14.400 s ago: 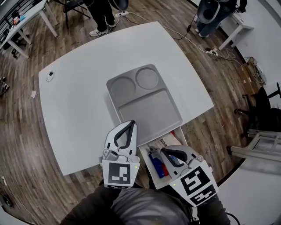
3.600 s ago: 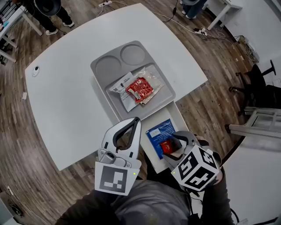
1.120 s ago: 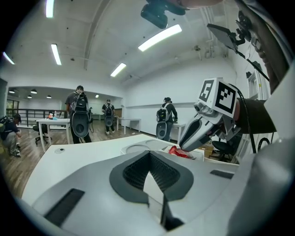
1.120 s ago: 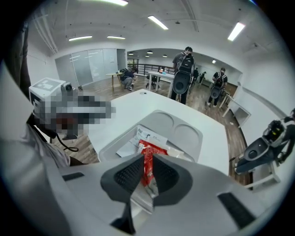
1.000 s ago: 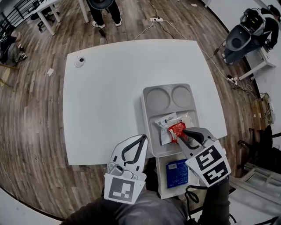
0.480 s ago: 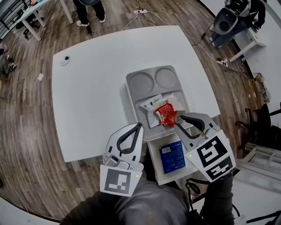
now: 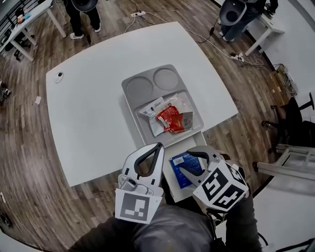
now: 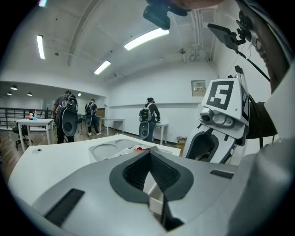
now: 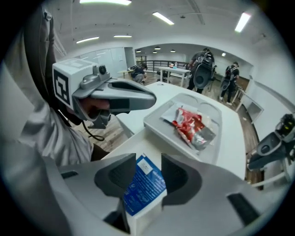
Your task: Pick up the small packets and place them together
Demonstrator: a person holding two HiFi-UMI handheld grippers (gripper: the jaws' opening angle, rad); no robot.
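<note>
Several small packets lie piled in the big compartment of the grey tray: a white one, a red one and a silvery one. The red packet also shows in the right gripper view. A blue packet lies in a white box at the table's near edge. My right gripper hovers over it, open; its jaws have just been opening, and the blue packet shows below the gap, untouched. My left gripper is shut and empty, left of the box.
The white table carries a small white object at its far left. People with backpacks stand beyond the table's far side. White desks, floor cables and a chair surround it on the wooden floor.
My right gripper has pulled back from the red packet on the tray to above the white box, its jaws wider apart. The red packet stays on the pile. The left gripper shifted slightly.
</note>
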